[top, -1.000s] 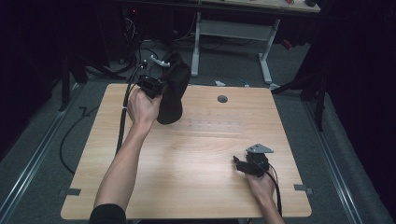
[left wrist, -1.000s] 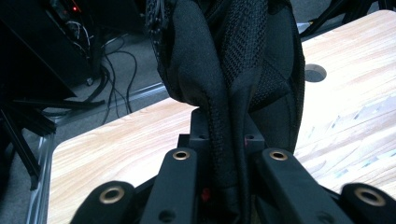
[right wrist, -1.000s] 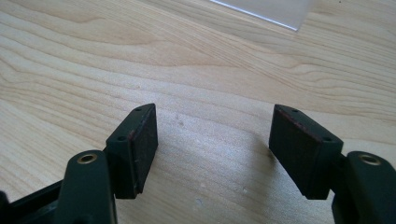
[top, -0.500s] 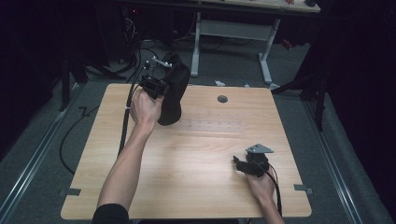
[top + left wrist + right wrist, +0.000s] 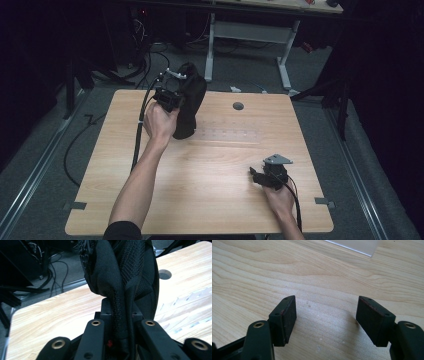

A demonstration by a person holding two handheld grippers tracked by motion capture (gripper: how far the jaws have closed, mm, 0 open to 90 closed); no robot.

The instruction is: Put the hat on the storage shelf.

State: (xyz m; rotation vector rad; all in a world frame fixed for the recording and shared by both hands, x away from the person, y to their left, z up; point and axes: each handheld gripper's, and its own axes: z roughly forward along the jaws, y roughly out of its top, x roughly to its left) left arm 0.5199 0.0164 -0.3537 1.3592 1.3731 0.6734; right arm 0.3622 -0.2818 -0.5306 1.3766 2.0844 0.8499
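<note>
Pale wood tabletop (image 5: 210,165): left gripper (image 5: 167,97) clenches the black bag (image 5: 190,105) far left; keep that pinch firm. Right gripper (image 5: 325,322) rests released, near right.

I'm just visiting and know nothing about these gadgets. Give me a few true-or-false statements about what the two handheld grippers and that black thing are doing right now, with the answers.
1. The left gripper is clamped on the black fabric bag. True.
2. The right gripper holds a small wooden block. False: its jaws stand apart with nothing between them, just above the light wooden table.
3. The bag hangs over the far left part of the table. True.
4. The two grippers touch each other. False: they are well apart, the left one far left, the right one near right.
5. A round hole sits in the tabletop near its far edge. True.
</note>
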